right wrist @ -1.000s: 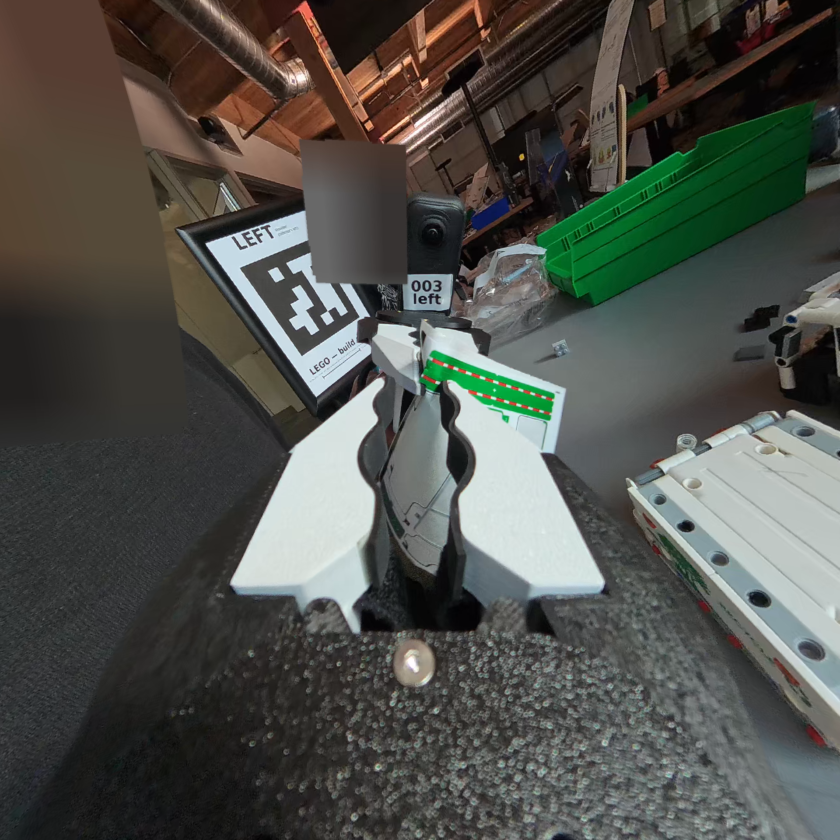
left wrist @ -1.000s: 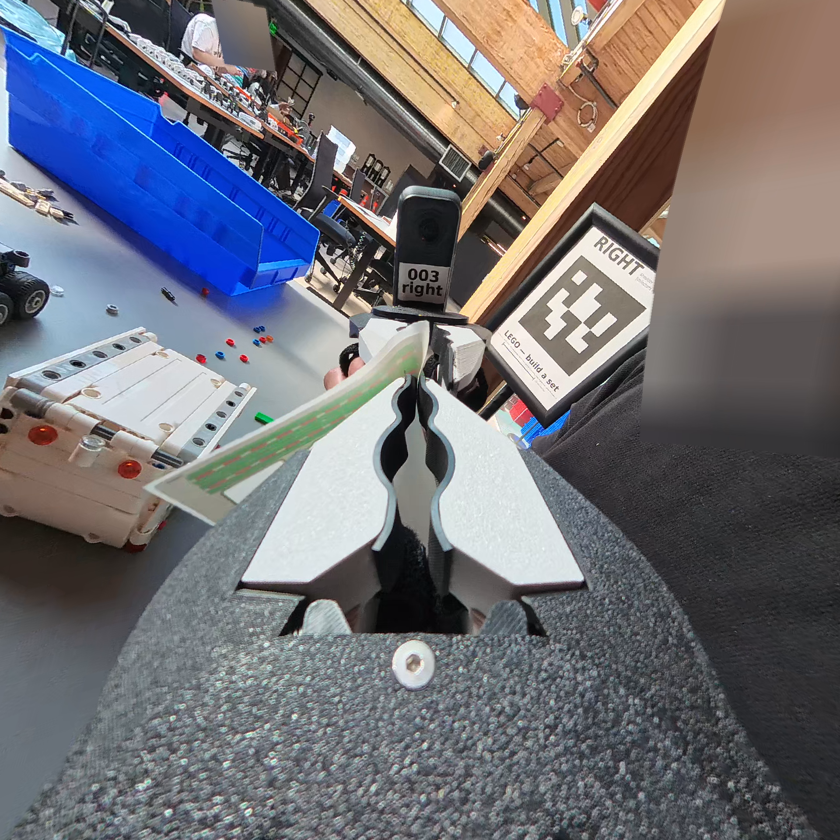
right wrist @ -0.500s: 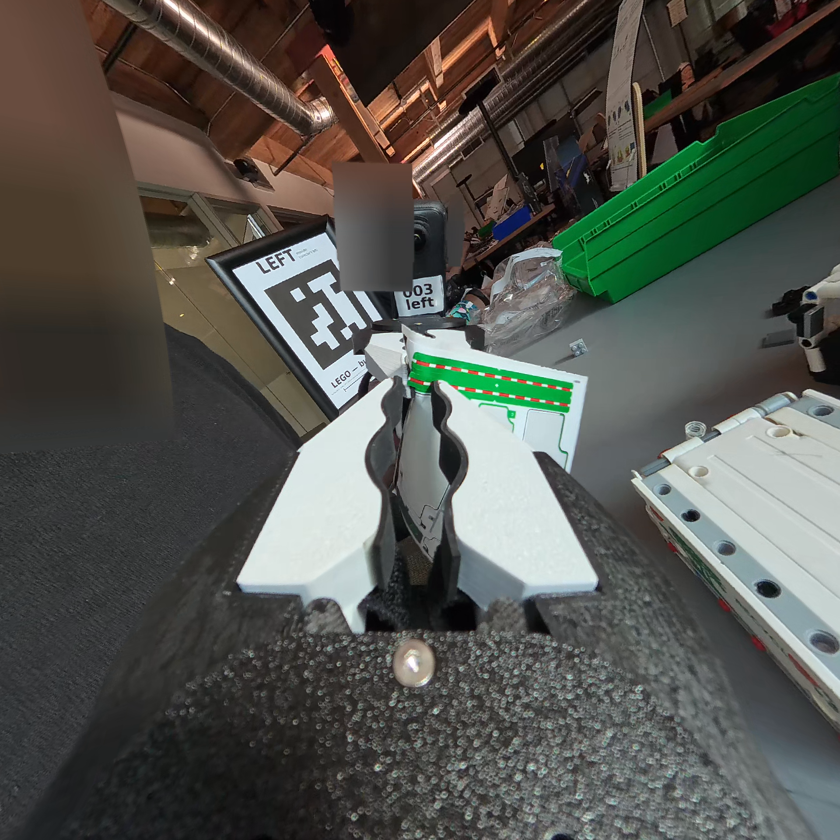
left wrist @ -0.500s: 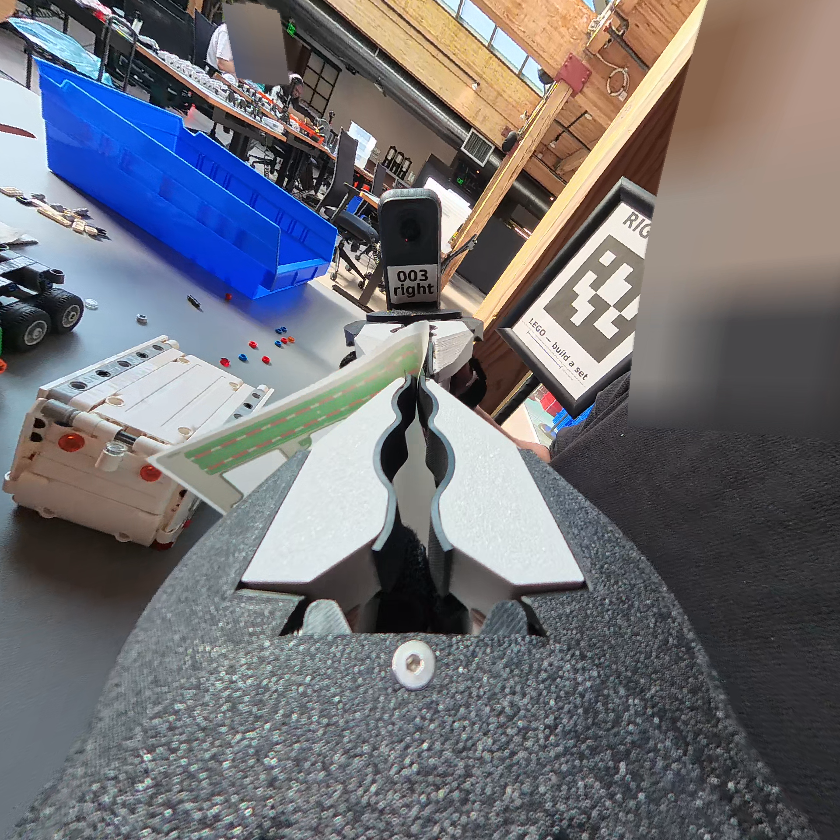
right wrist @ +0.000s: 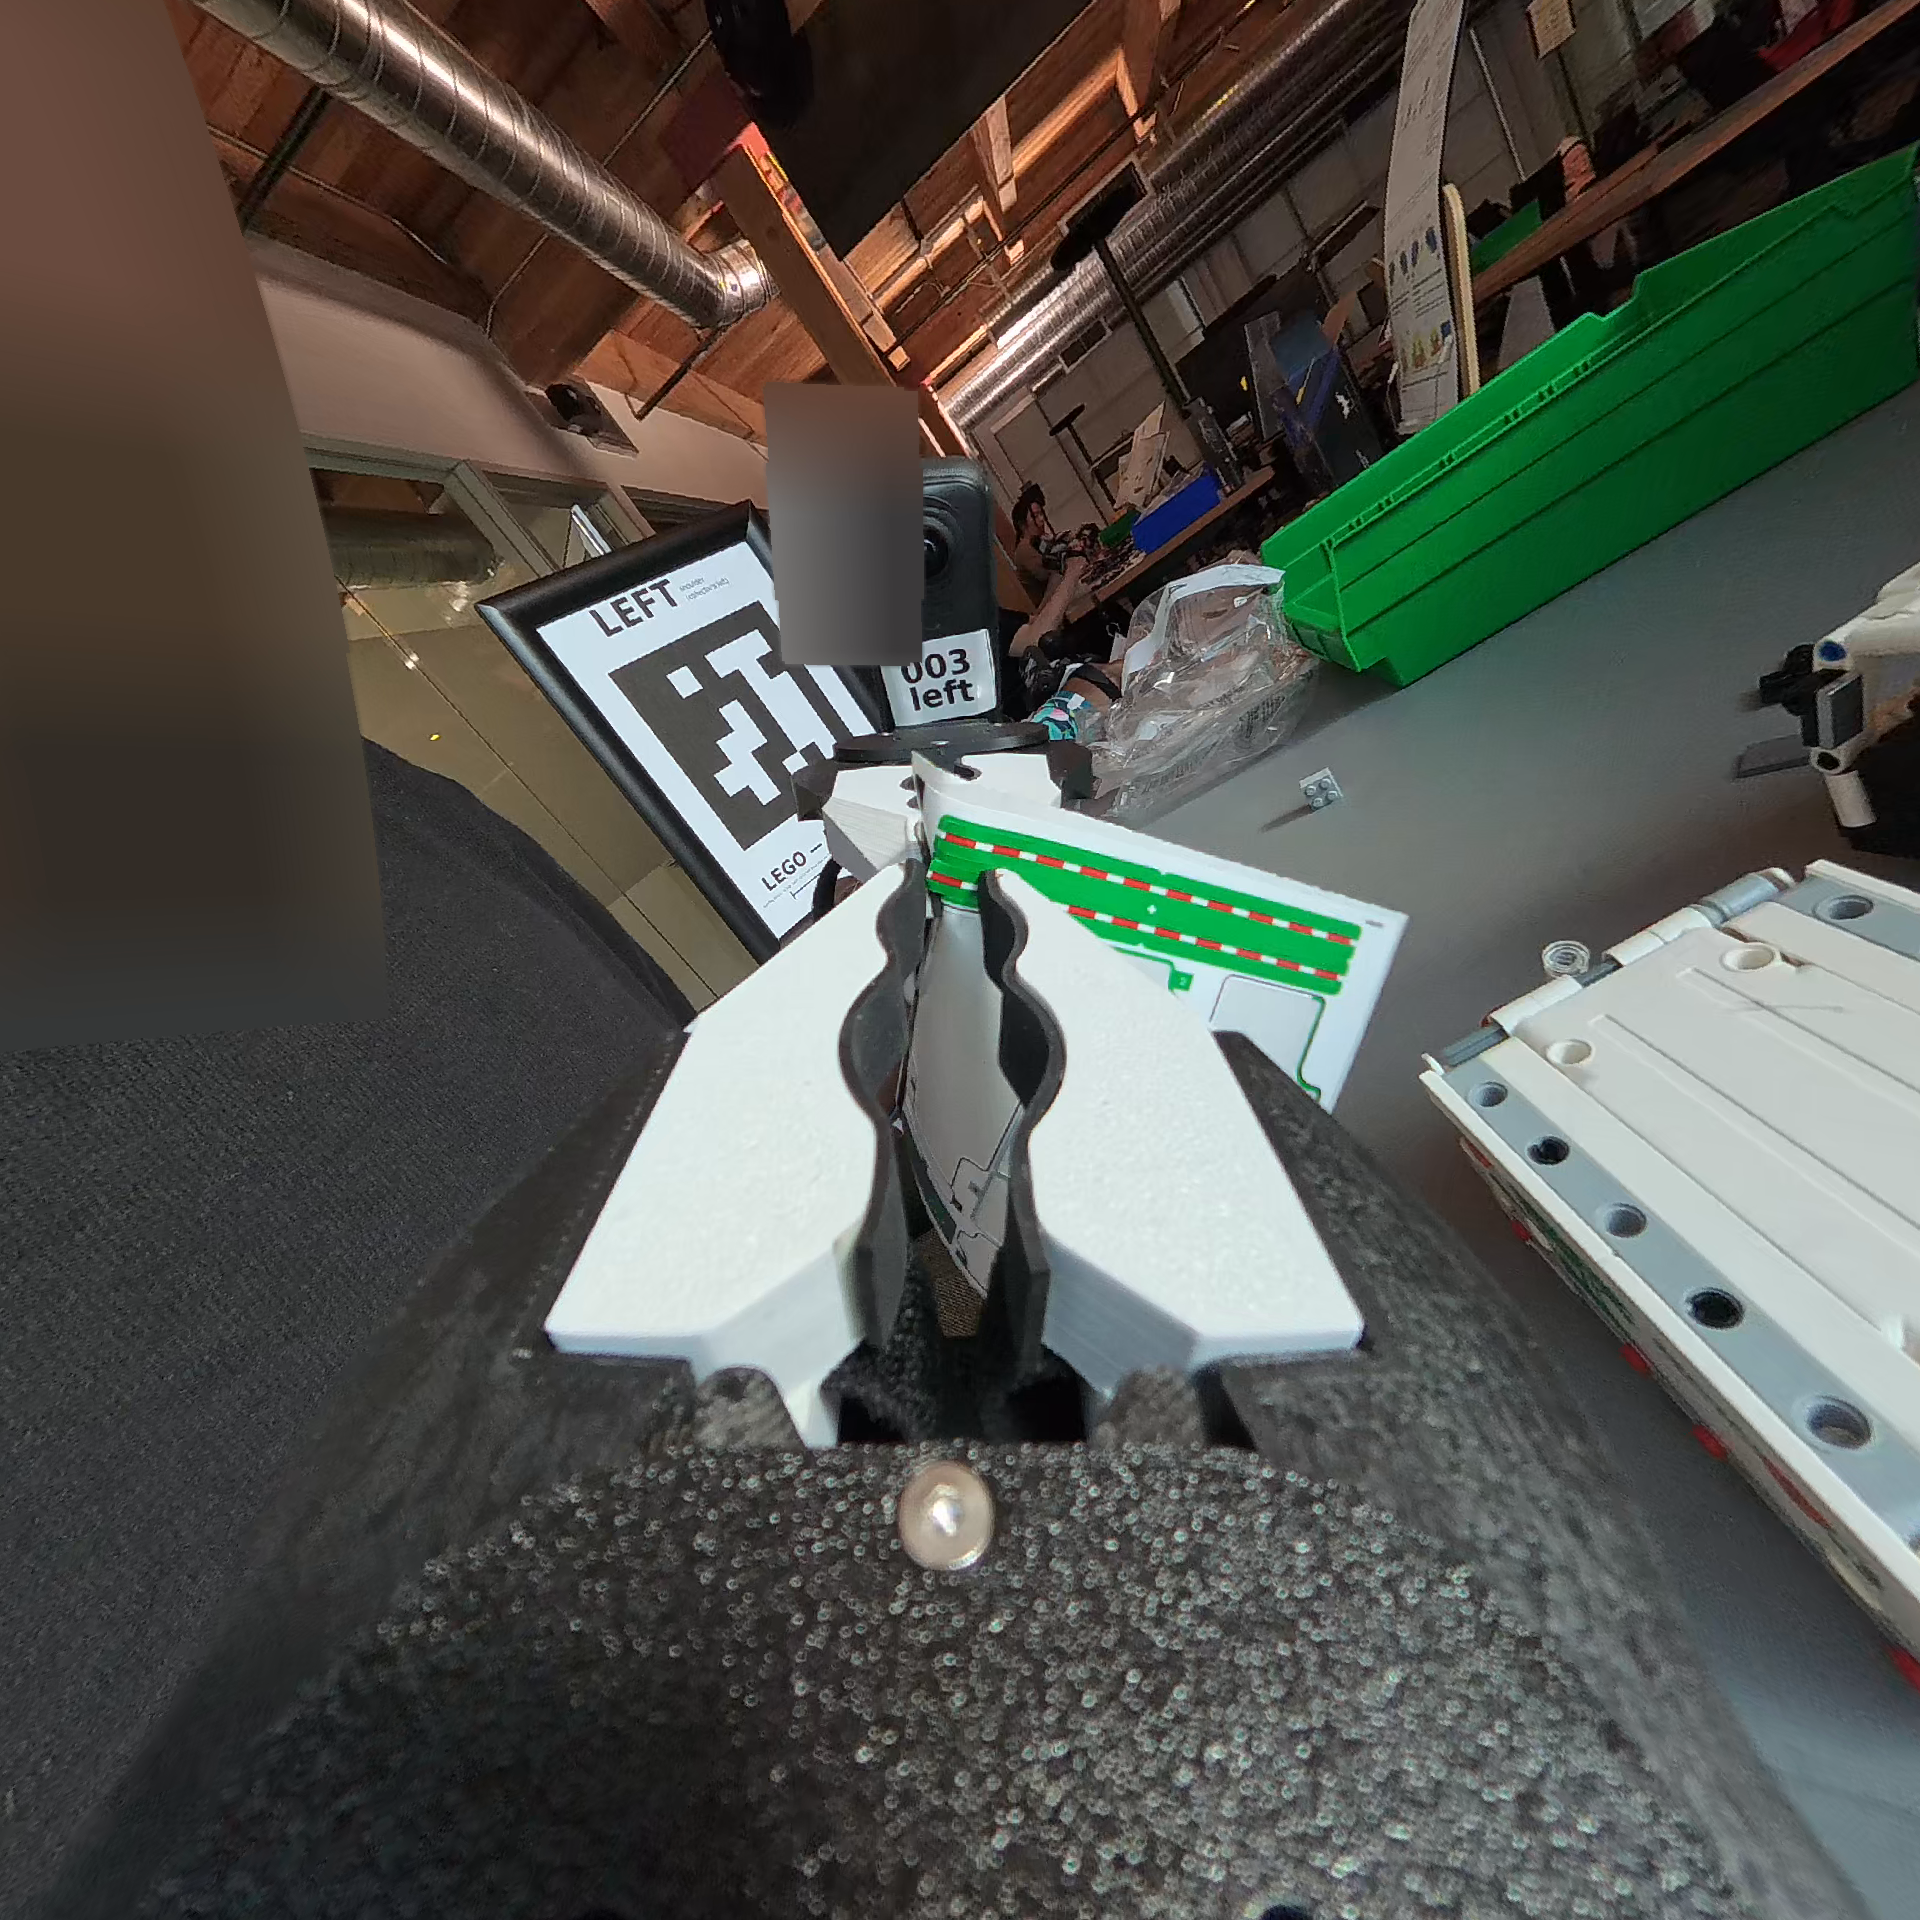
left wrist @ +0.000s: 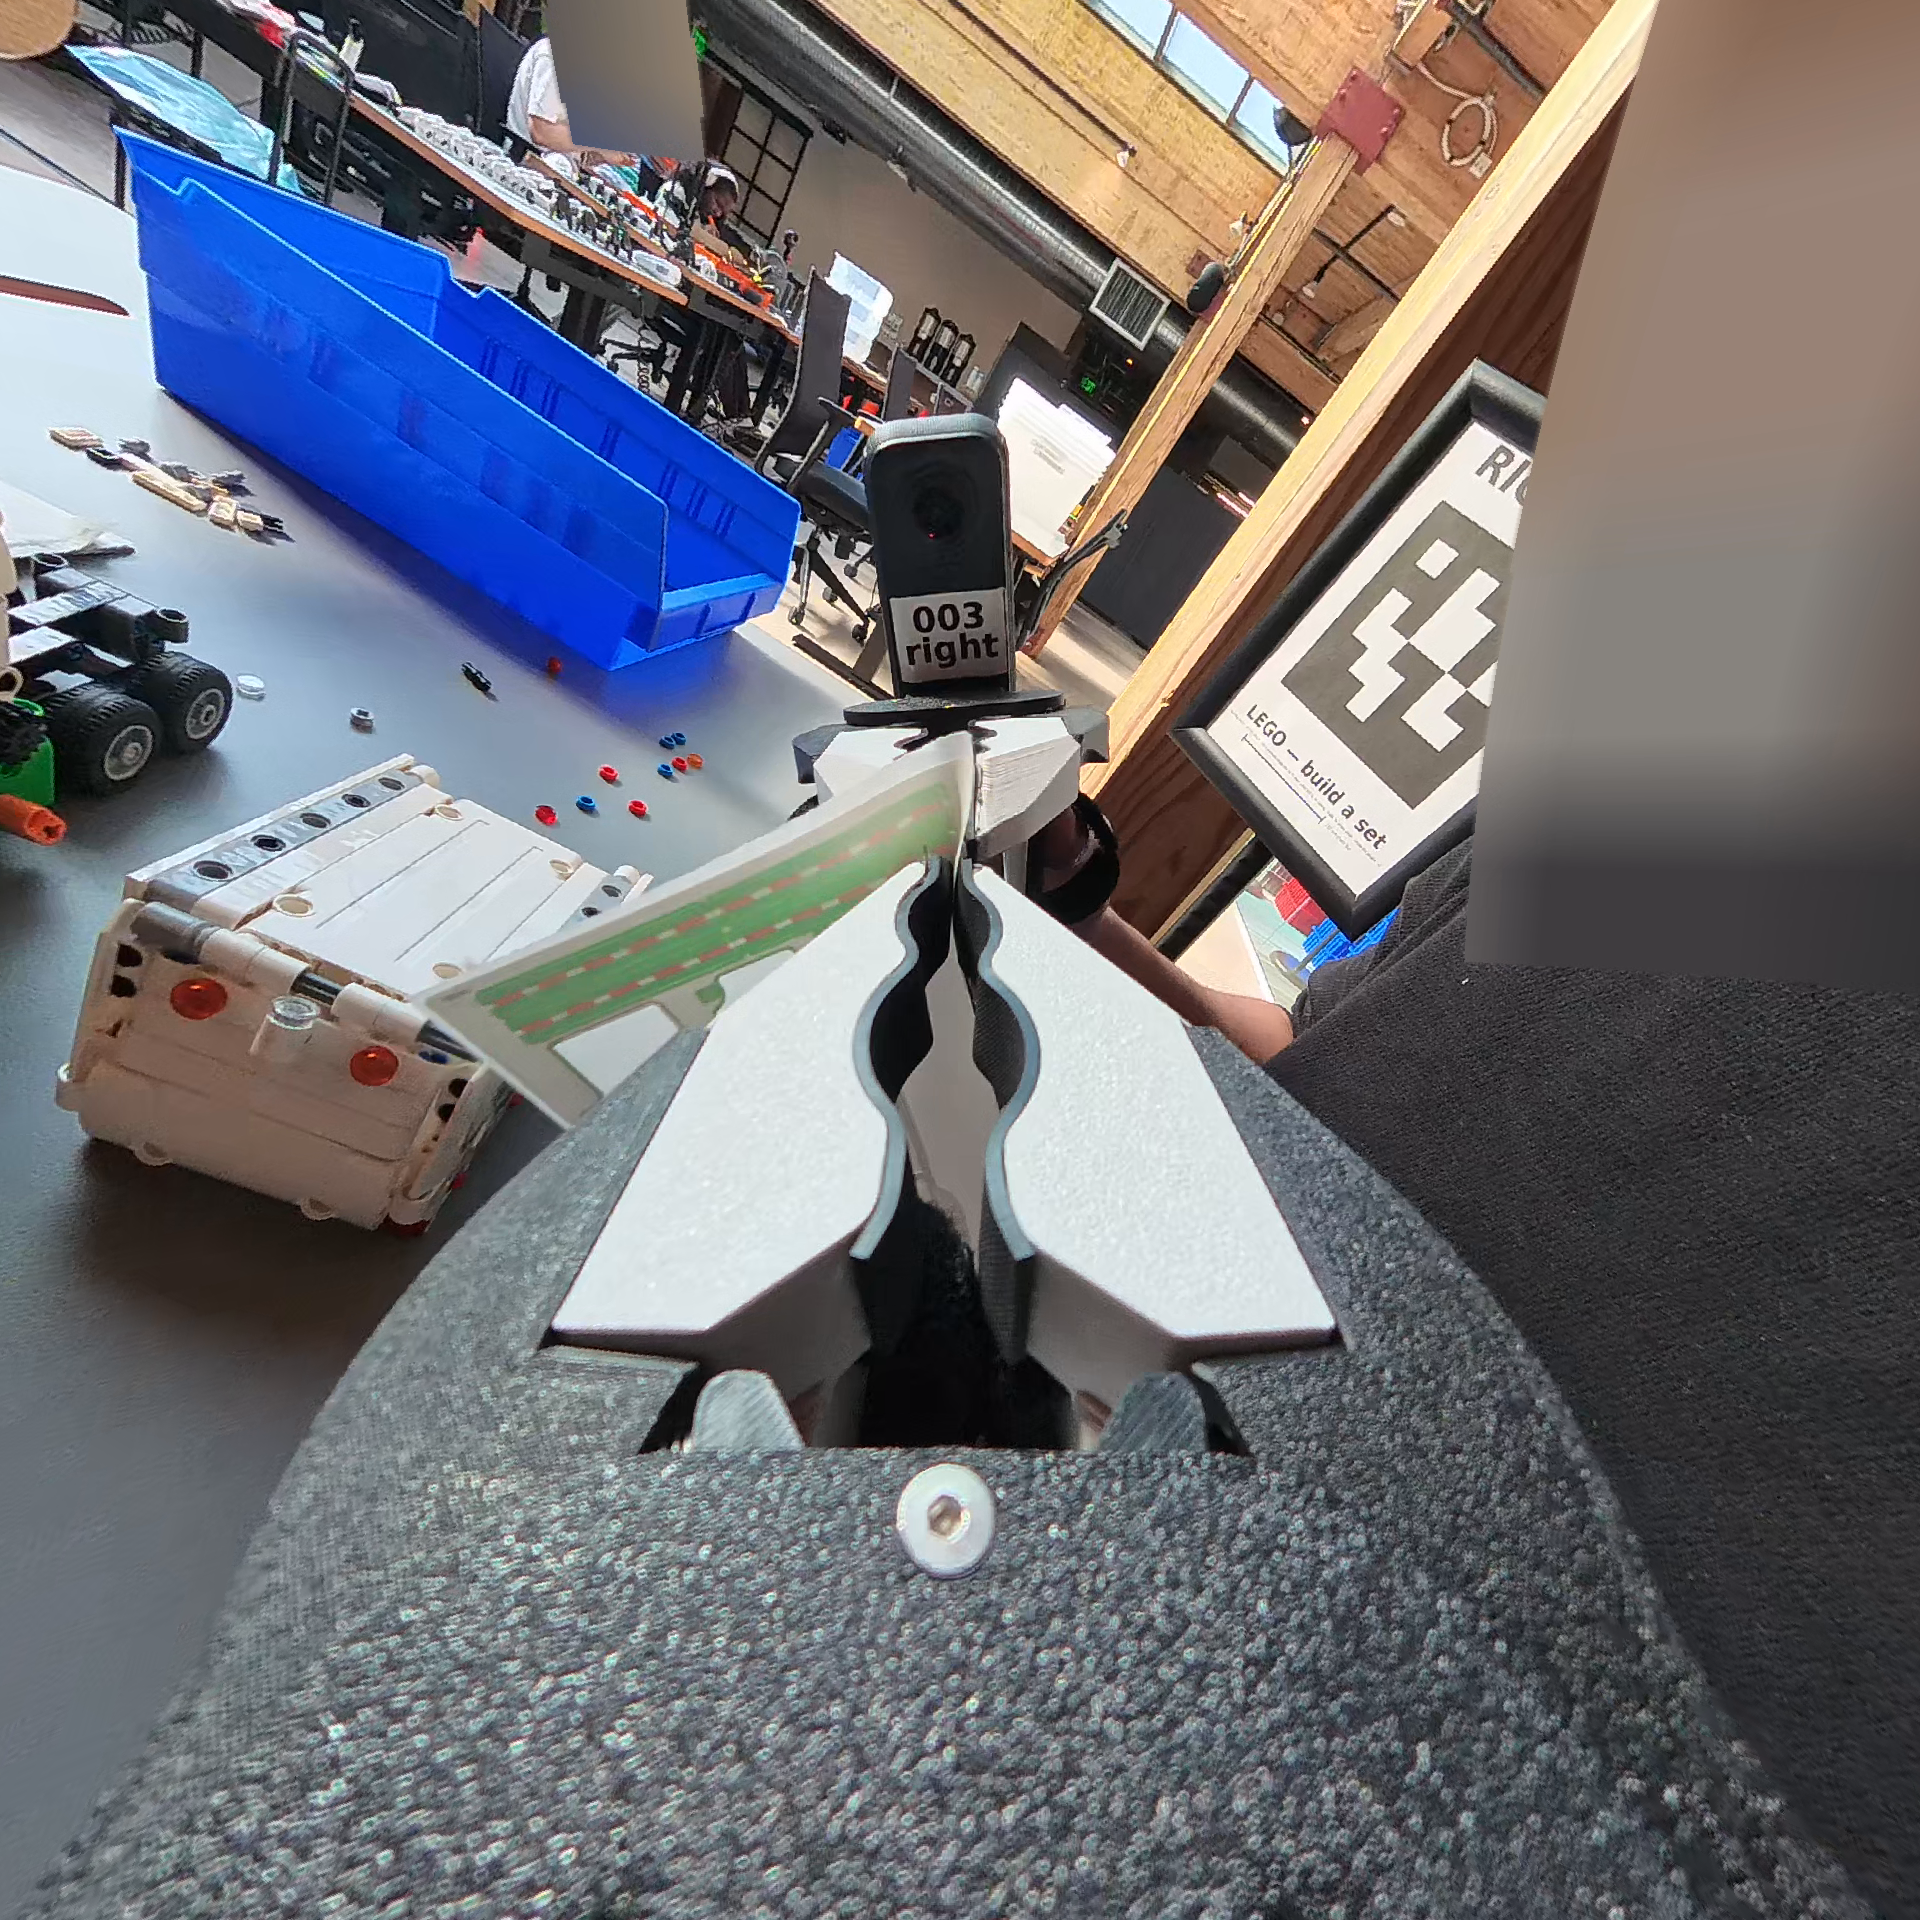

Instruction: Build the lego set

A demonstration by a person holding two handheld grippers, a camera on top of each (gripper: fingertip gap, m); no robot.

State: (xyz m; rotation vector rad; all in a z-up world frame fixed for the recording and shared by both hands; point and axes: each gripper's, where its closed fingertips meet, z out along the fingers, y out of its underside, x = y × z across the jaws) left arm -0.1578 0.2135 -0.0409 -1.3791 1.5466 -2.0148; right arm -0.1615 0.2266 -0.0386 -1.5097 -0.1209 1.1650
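A white sticker sheet [left wrist: 727, 935] with green and red-white stripes is held in the air between both grippers, which face each other. My left gripper [left wrist: 954, 864] is shut on one corner of it. My right gripper [right wrist: 951, 883] is shut on the sheet [right wrist: 1195, 935], which runs down between its fingers. The opposite gripper shows just beyond the sheet in each view. A white LEGO box body [left wrist: 291, 966] with red studs lies on the grey table below the sheet, and also shows in the right wrist view [right wrist: 1714, 1143].
A wheeled black truck chassis [left wrist: 114, 696], a blue bin [left wrist: 447, 457] and several small loose pieces [left wrist: 623, 790] lie beyond the body. A green bin [right wrist: 1610, 457], a plastic bag [right wrist: 1195, 675] and a framed marker sign [right wrist: 707, 717] stand at the back. A person's dark clothing fills one side. My two grippers' fingertips are within a few centimetres of each other.
Both grippers have swung together with the sheet still held. More of the sheet's striped face now shows in the right wrist view. The white body sits more central in the left wrist view.
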